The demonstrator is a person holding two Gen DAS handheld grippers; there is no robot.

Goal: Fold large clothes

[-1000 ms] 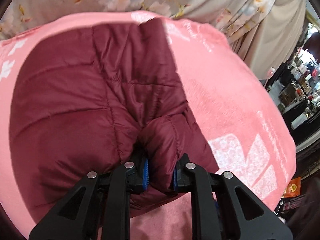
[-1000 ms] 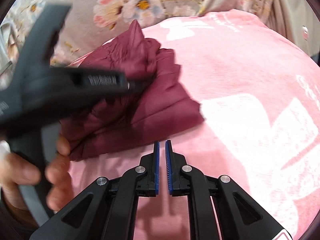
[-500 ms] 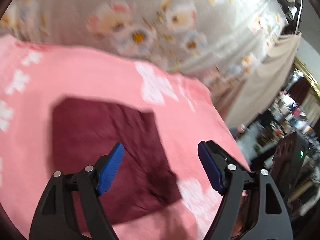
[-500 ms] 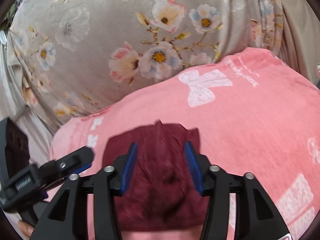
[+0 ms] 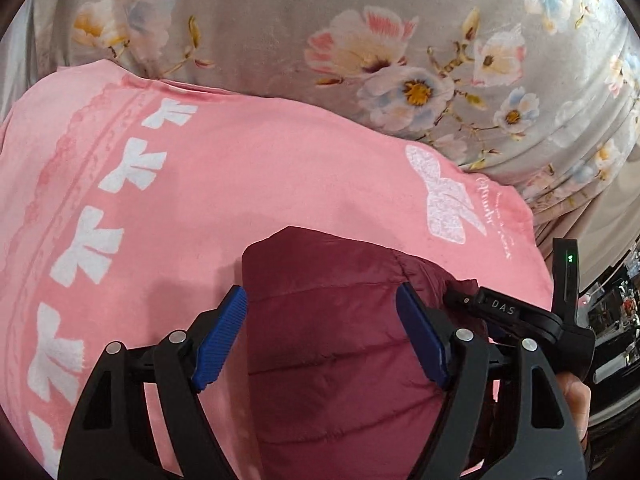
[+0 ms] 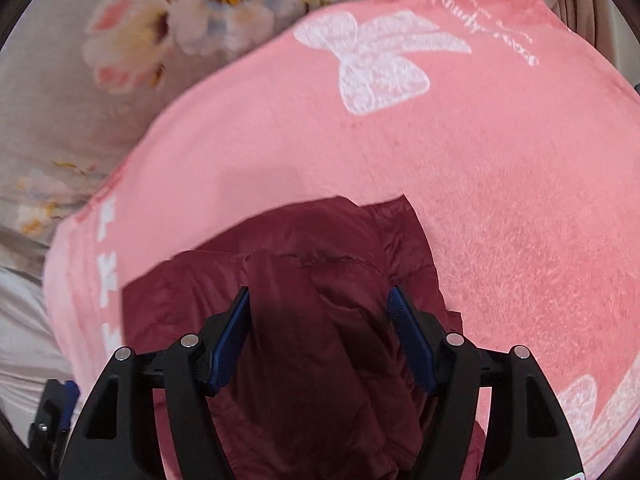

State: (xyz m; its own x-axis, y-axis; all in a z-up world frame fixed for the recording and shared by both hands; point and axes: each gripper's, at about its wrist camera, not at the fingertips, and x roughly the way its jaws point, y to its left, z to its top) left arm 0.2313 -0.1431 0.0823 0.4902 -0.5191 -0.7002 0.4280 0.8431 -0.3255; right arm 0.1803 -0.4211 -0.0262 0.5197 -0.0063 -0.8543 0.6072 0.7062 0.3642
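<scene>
Just one maroon jacket (image 5: 344, 344) on one pink blanket (image 5: 248, 184), plus two grippers, left (image 5: 322, 336) and right (image 6: 320, 336).

surface: pink blanket (image 5: 248, 184) with white bows | on it: folded maroon quilted jacket (image 5: 336, 344), lying flat

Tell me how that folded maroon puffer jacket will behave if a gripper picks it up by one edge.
The maroon puffer jacket looks quilted and padded, so probably light and floppy: lifted by an edge, the fold would likely open. Its smooth shell may slip.
</scene>
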